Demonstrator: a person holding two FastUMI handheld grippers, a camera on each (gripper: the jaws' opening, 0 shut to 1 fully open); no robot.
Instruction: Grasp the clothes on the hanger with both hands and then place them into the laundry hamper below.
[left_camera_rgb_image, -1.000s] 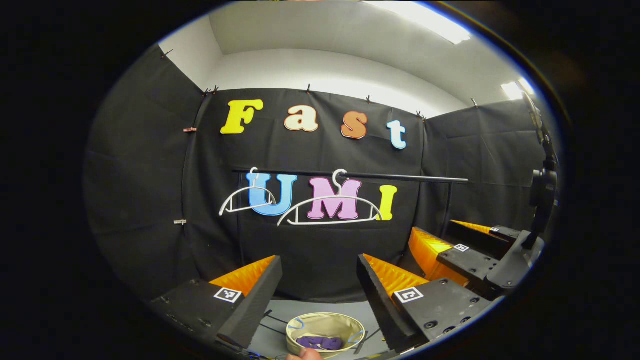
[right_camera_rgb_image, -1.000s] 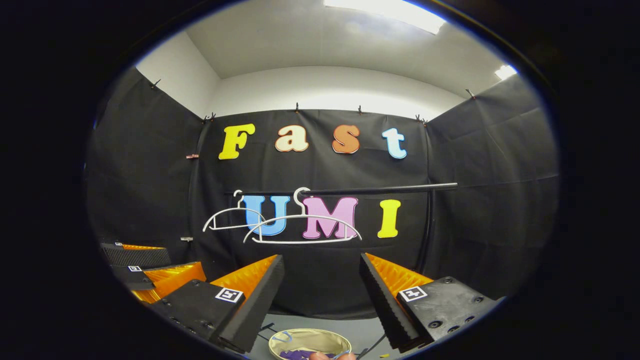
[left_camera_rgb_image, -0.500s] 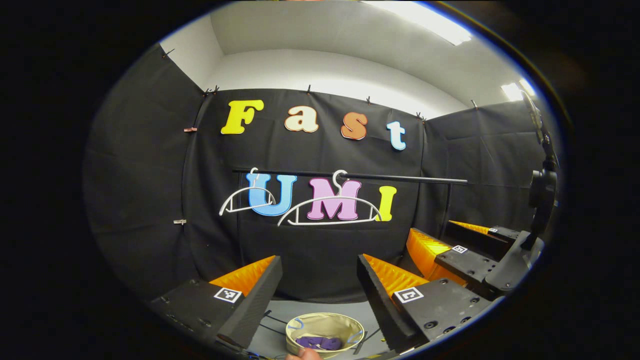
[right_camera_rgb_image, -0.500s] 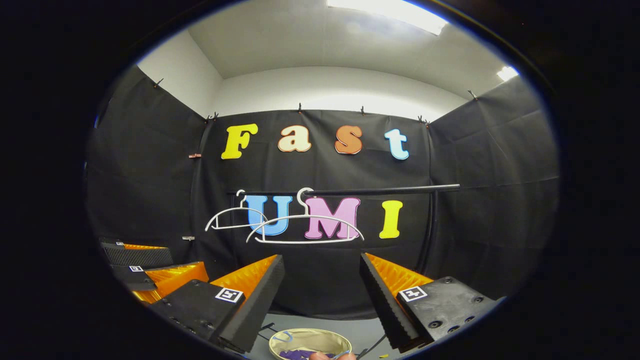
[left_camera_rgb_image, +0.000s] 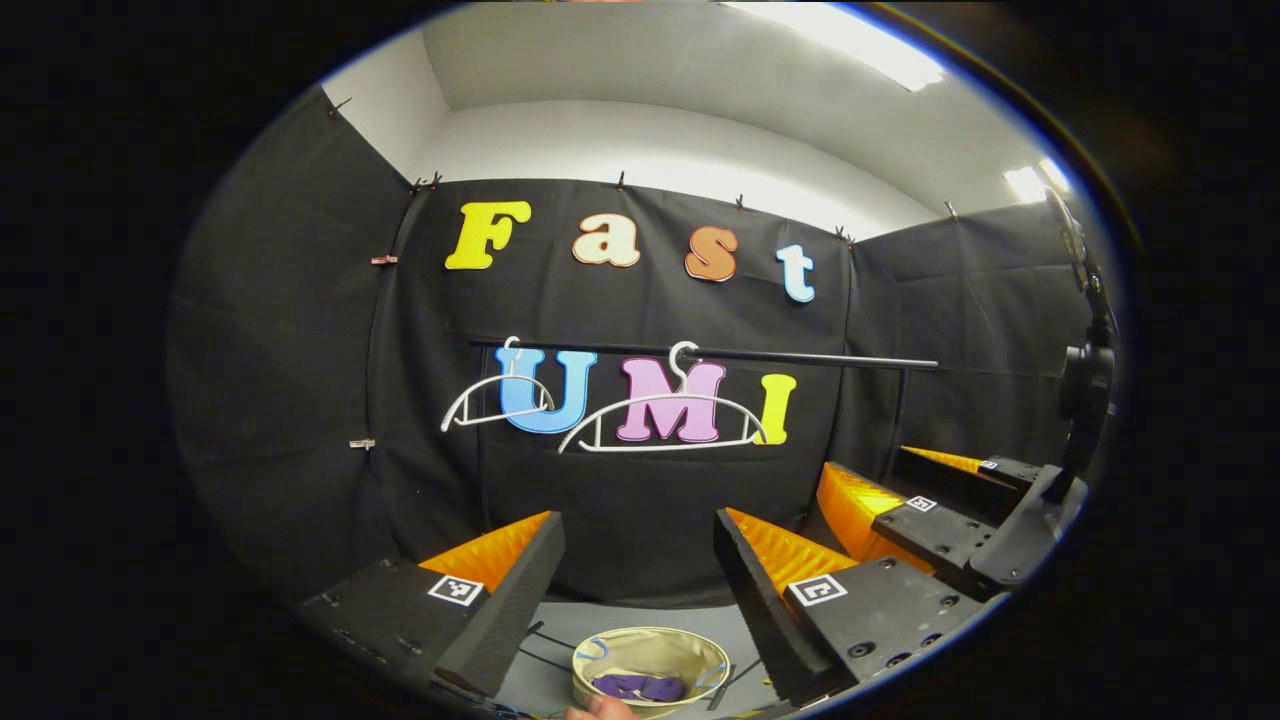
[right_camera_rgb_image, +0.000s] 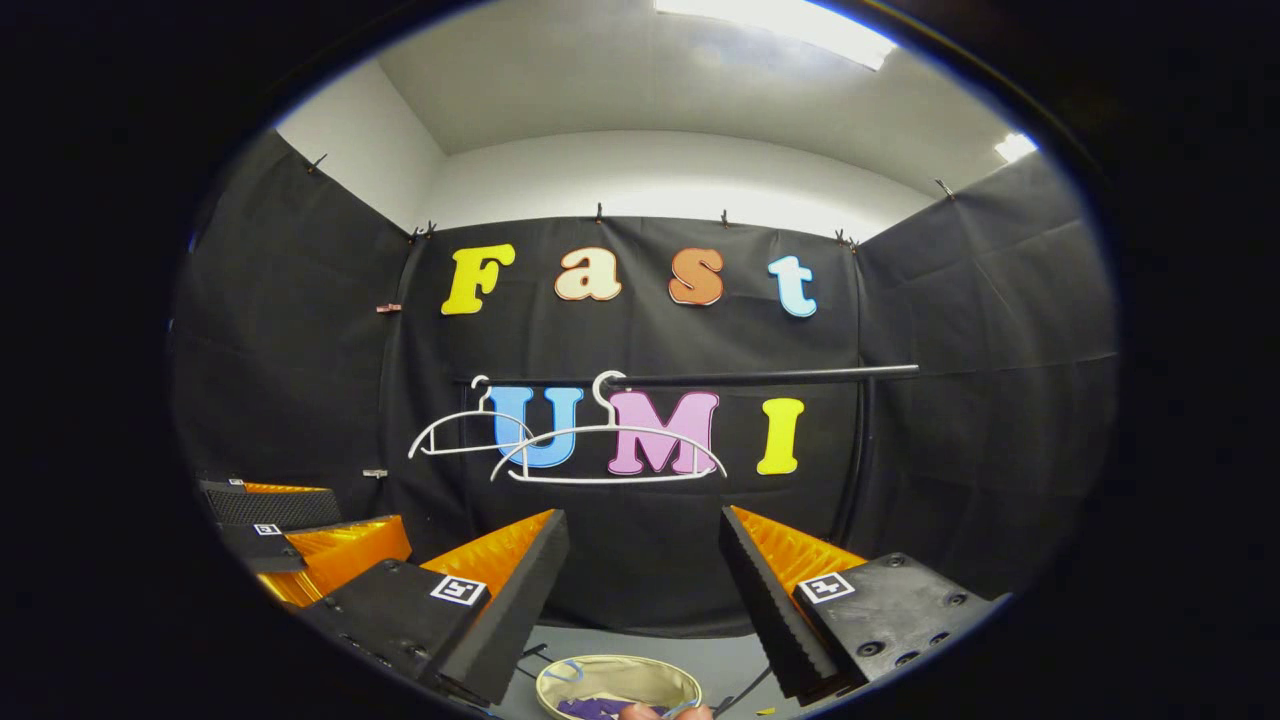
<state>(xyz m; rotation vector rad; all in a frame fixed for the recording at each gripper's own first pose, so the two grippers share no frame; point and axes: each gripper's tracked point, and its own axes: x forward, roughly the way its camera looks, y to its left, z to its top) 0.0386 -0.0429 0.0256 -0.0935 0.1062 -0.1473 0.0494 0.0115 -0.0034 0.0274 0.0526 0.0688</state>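
Note:
Two bare white hangers (left_camera_rgb_image: 662, 420) (left_camera_rgb_image: 495, 395) hang on a black rail (left_camera_rgb_image: 800, 356); the same hangers (right_camera_rgb_image: 608, 450) (right_camera_rgb_image: 465, 435) appear in the right gripper view. Below sits a round beige hamper (left_camera_rgb_image: 650, 663) holding purple clothes (left_camera_rgb_image: 637, 686); the hamper (right_camera_rgb_image: 617, 682) and clothes (right_camera_rgb_image: 595, 708) also show in the right gripper view. My left gripper (left_camera_rgb_image: 638, 545) is open and holds nothing, well above the hamper. My right gripper (right_camera_rgb_image: 643, 545) is open too, nothing between its fingers. In the left gripper view the right gripper (left_camera_rgb_image: 880, 480) sits at the right; in the right gripper view the left gripper (right_camera_rgb_image: 310, 525) sits at the left.
A grey floor (left_camera_rgb_image: 550, 670) lies under the hamper, with thin dark cables beside it. A fingertip (left_camera_rgb_image: 598, 709) peeks in at the bottom edge. A dark stand (left_camera_rgb_image: 1085, 390) rises at the far right of the left gripper view. Black cloth walls close the booth.
Almost nothing has moved. In the left gripper view the right gripper has drifted slightly down, and both views have shifted by a few pixels.

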